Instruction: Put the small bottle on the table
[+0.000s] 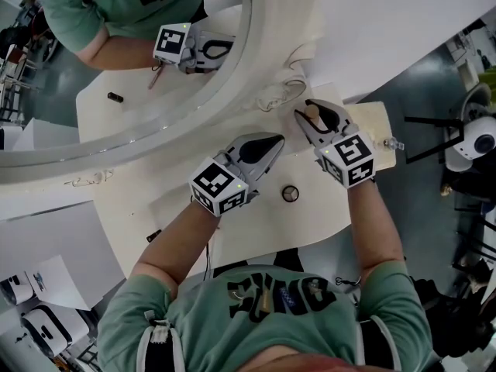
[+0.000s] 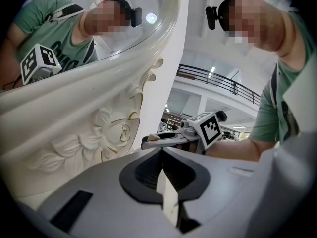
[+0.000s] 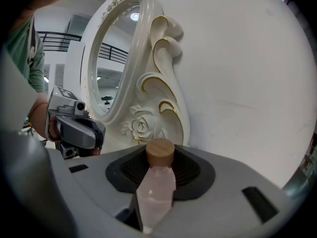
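Observation:
The small bottle (image 1: 315, 117) is pale pink and clear with a round wooden cap (image 3: 160, 152). My right gripper (image 1: 306, 111) is shut on its body (image 3: 156, 192), holding it above the far side of the white table (image 1: 256, 219), close to the mirror's carved base. My left gripper (image 1: 271, 141) hangs just to the left of it, jaws together and pointing at the mirror frame. In the left gripper view my left gripper (image 2: 163, 170) shows only a thin pale sliver in the seam, and I cannot tell what it is. The right gripper (image 2: 166, 140) shows ahead of it.
An ornate cream mirror frame (image 1: 260, 60) with a carved rose (image 3: 141, 127) stands at the table's back and reflects the person and a gripper. A small round dark-rimmed object (image 1: 290, 193) lies on the table between my arms. A small clear item (image 1: 392, 142) sits at the right edge.

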`<action>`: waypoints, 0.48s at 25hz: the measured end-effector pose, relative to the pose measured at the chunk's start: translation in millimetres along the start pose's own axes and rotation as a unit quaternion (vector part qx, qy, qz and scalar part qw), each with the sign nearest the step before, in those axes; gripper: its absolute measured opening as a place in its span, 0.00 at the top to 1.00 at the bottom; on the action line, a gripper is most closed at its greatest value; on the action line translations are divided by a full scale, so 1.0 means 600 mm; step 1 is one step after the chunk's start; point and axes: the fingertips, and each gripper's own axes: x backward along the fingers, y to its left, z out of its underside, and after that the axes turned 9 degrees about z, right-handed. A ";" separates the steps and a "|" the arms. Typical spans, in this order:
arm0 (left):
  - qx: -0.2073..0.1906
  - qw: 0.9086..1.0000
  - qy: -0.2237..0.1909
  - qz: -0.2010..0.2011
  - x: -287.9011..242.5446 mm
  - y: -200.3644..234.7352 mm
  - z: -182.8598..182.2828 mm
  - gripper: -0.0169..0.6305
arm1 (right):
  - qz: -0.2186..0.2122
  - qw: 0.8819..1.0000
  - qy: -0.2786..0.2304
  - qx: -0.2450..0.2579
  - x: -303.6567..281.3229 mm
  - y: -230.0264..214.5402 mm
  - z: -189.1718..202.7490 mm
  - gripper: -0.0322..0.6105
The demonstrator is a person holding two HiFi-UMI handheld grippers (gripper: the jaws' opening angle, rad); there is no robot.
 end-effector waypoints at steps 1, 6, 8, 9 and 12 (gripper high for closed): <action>0.001 1.000 0.000 0.000 0.000 0.001 0.000 0.96 | 0.000 1.000 0.000 0.000 -0.002 0.000 0.002 0.76; 0.003 1.000 -0.003 -0.001 0.007 0.004 0.013 0.96 | 0.005 1.000 -0.009 0.002 -0.013 0.006 0.012 0.76; 0.006 1.000 -0.003 -0.002 0.009 0.003 0.016 0.96 | 0.007 1.000 -0.021 -0.001 -0.014 0.006 0.010 0.76; 0.007 1.000 -0.002 -0.002 0.008 0.001 0.016 0.96 | 0.008 1.000 -0.026 -0.004 -0.013 0.005 0.009 0.76; 0.009 1.000 0.001 -0.001 0.004 -0.007 0.012 0.96 | 0.006 1.000 -0.027 -0.013 -0.008 -0.002 0.007 0.75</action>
